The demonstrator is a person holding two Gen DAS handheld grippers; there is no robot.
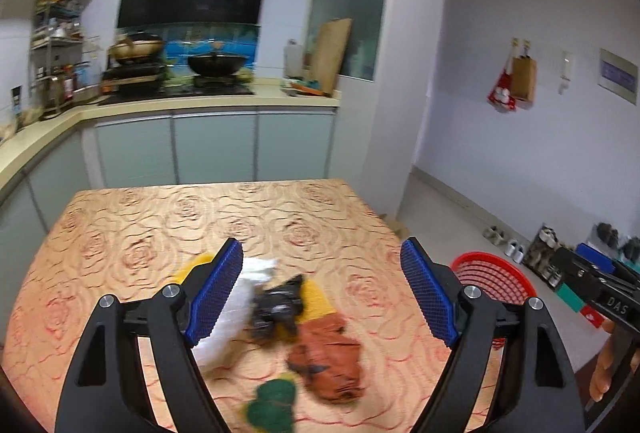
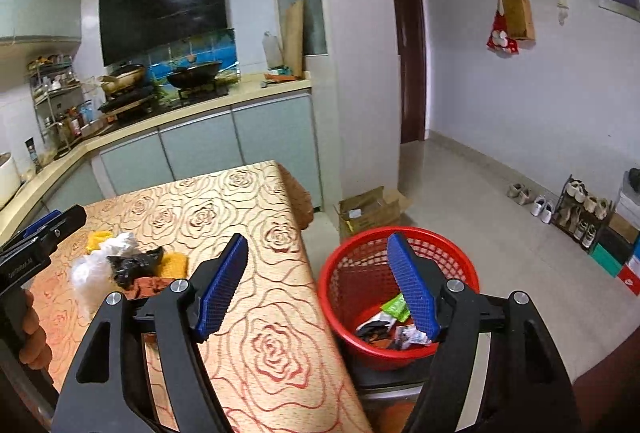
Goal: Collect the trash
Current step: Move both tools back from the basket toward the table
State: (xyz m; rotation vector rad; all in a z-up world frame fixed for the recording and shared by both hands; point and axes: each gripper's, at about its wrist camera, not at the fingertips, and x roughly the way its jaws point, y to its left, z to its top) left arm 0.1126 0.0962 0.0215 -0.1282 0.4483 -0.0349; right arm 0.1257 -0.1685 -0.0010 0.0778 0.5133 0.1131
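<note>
A pile of trash lies on the rose-patterned table (image 1: 160,225): white plastic (image 1: 240,297), a black crumpled bag (image 1: 276,307), a yellow piece (image 1: 314,293), a brown-orange wrapper (image 1: 328,357) and a green scrap (image 1: 272,401). My left gripper (image 1: 322,253) hovers open over this pile with nothing between its blue pads. My right gripper (image 2: 318,245) is open and empty, straddling the table's right edge and the red mesh basket (image 2: 348,273) on the floor. Several wrappers (image 2: 396,325) lie in the basket. The pile (image 2: 132,265) shows to the right gripper's left.
An open cardboard box (image 2: 368,209) sits on the floor behind the basket. A shoe rack (image 2: 580,209) and boxes line the right wall. The kitchen counter (image 1: 200,101) with pans runs behind the table. A hand (image 2: 32,333) holds the left tool.
</note>
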